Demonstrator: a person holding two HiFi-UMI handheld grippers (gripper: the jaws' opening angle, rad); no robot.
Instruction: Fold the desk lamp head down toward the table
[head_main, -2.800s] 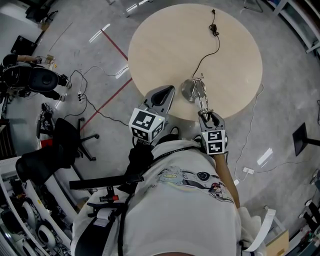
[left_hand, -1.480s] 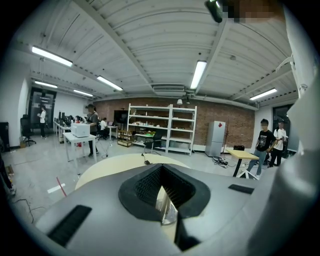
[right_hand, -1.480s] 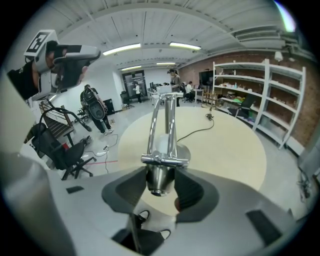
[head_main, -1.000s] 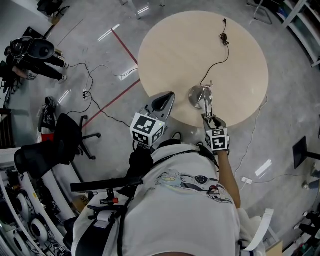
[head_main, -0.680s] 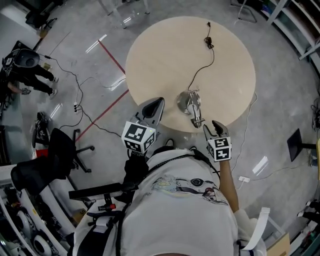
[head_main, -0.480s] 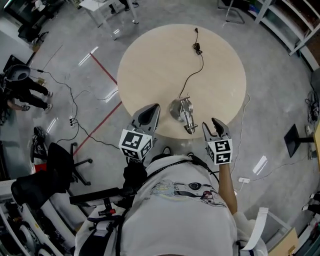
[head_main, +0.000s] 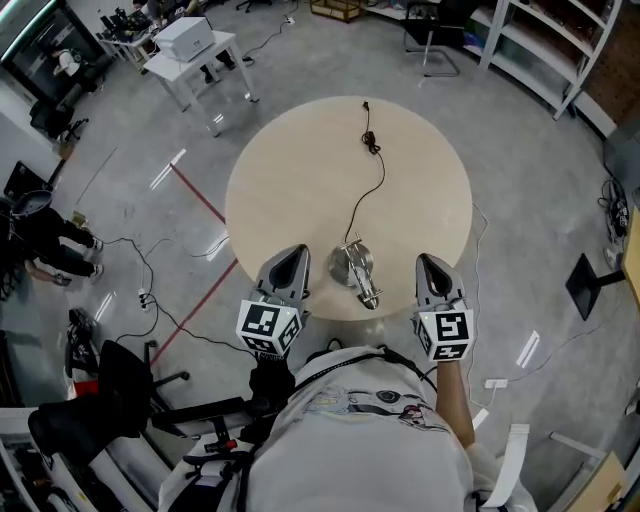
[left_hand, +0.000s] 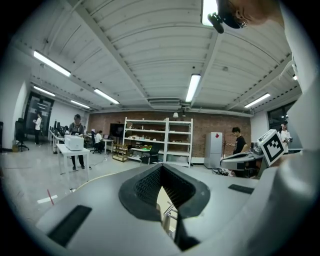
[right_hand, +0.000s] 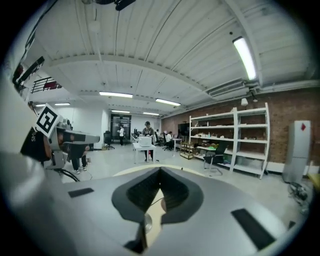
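A silver desk lamp (head_main: 352, 270) lies folded low on the round beige table (head_main: 270, 170), close to its near edge. Its black cord (head_main: 368, 190) runs to the far side. My left gripper (head_main: 296, 252) hangs shut and empty just left of the lamp, apart from it. My right gripper (head_main: 426, 260) has just been closing with nothing between its fingers; it is shut and apart from the lamp, to its right. Part of the lamp (left_hand: 167, 212) shows below the left gripper (left_hand: 161, 166). The table and cord (right_hand: 158, 203) show past the right gripper (right_hand: 160, 171).
A white bench with a box (head_main: 186, 38) stands beyond the table. Metal shelves (head_main: 545, 45) line the back right. An office chair (head_main: 105, 395) and floor cables (head_main: 150, 295) lie at the left, and a black stand (head_main: 588, 285) at the right. People stand far off.
My right gripper let go of the lamp, lifted away to the right and shut. The left gripper rose a little. The head view now takes in more of the room.
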